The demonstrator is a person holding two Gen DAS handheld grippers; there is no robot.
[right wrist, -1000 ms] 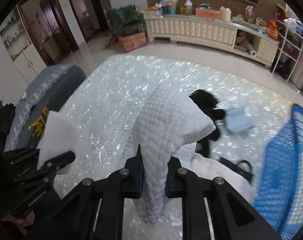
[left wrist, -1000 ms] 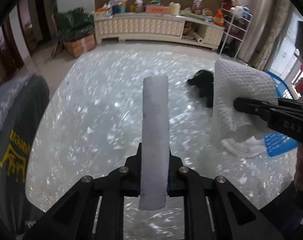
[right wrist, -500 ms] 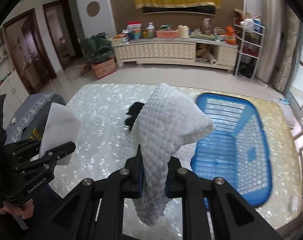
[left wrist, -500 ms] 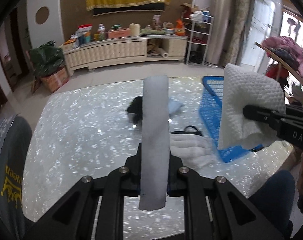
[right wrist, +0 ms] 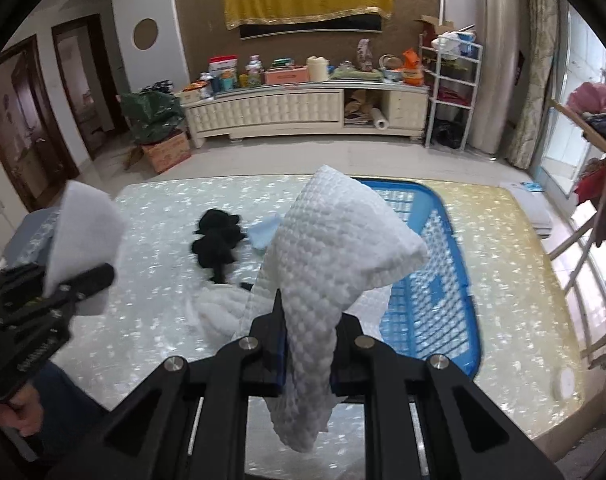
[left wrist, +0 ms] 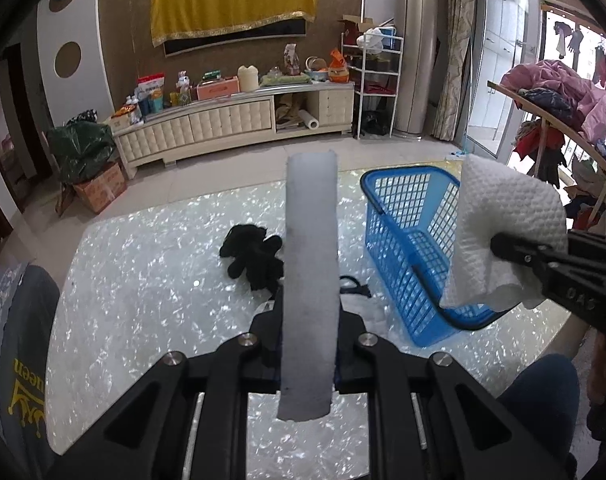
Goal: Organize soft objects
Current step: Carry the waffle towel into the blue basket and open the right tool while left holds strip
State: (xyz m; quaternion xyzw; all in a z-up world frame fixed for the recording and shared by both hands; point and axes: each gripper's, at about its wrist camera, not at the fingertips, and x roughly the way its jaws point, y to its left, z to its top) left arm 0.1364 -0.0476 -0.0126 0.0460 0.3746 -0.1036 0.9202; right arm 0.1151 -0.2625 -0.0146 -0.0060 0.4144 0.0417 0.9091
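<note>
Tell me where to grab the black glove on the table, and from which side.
Pinch the black glove at its bunched upper body, coming from above. It lies crumpled and flat on the table, so only a raised fold gives the jaws purchase. Stay on its left side: a light blue cloth and a white towel lie close on its right and front.

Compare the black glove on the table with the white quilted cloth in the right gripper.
The black glove lies crumpled on the table; the white quilted cloth hangs lifted in the right gripper. The glove is dark and plain, the cloth white with a bumpy weave. The cloth looks larger. Both are soft fabric.
</note>
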